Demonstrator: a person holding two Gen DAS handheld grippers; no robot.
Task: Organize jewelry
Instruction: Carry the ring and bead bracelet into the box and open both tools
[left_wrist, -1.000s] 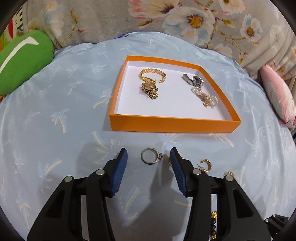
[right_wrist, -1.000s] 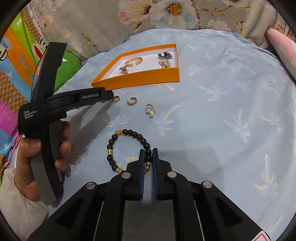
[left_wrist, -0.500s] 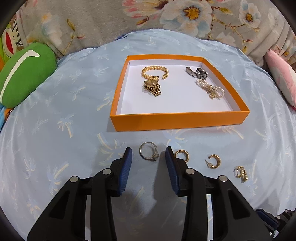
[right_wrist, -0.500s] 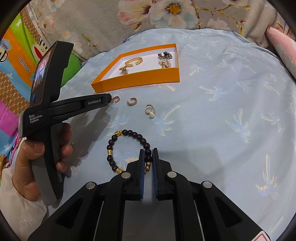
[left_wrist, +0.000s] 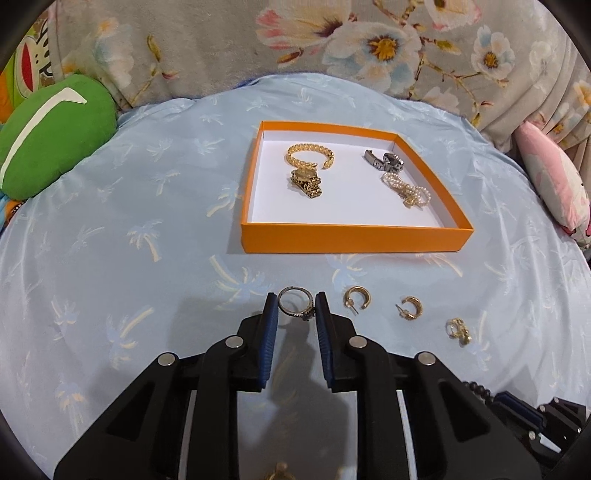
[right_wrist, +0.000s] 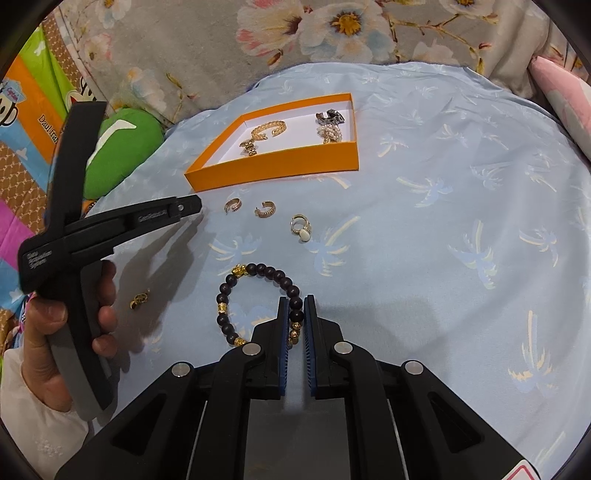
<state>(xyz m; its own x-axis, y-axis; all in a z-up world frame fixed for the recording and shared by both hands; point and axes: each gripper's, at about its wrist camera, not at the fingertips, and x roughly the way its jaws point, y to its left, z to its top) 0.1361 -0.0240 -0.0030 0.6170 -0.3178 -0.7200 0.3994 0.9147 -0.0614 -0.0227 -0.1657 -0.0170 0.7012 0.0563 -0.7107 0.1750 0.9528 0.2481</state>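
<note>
While the orange box (left_wrist: 354, 238) sits upper centre on blue cloth (left_wrist: 110, 221), already holding bracelets, jaws of left gripper (left_wrist: 295, 314) now narrowed from wide apart to just flanking the silver ring (left_wrist: 295, 305); contact not confirmable. Means pickup imminent. Right gripper (right_wrist: 296, 317) clamped on beaded bracelet (right_wrist: 258, 299), lower centre, unchanged. Near box wall stands between ring and interior; room free inside, lower half. Hoop earrings (left_wrist: 356, 297) just right.
</note>
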